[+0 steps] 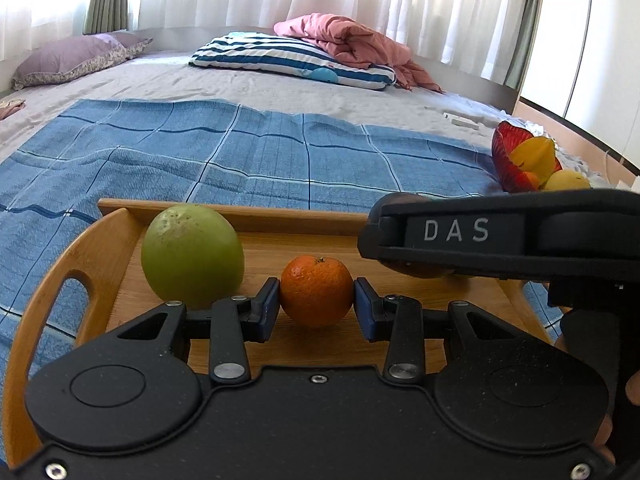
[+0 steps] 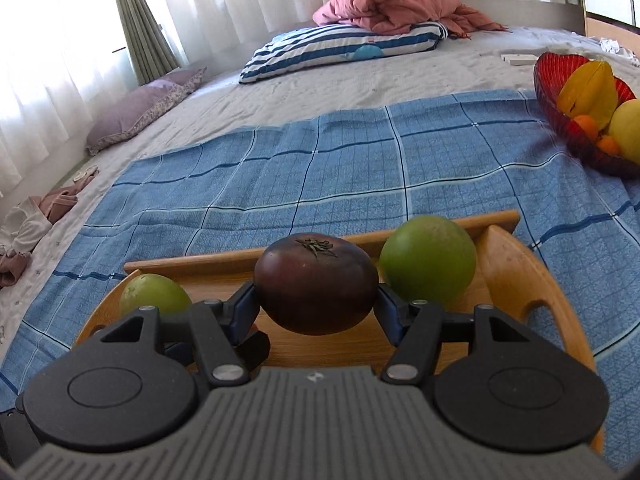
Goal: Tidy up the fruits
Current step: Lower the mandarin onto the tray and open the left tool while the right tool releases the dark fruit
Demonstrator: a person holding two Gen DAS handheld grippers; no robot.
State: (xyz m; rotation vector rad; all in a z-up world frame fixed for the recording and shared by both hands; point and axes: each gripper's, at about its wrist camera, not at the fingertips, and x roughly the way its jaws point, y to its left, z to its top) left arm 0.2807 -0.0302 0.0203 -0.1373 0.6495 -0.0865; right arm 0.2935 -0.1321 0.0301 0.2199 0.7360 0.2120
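Note:
My left gripper (image 1: 316,300) is shut on a small orange mandarin (image 1: 316,290), held just over the floor of the wooden tray (image 1: 256,214). A large green fruit (image 1: 192,254) stands in the tray's left corner beside it. The other gripper's black body (image 1: 500,236) crosses the left wrist view on the right. My right gripper (image 2: 318,306) is shut on a dark purple tomato (image 2: 316,282) above the same wooden tray (image 2: 200,266). A green fruit (image 2: 428,262) sits in the tray's right corner, another green fruit (image 2: 154,294) at its left.
The tray rests on a blue checked cloth (image 2: 320,168) spread over a bed. A red glass bowl (image 2: 560,80) at the far right holds a yellow starfruit (image 2: 588,88), a yellow round fruit and small oranges. A striped pillow (image 2: 344,48), pink blanket and purple pillow lie farther back.

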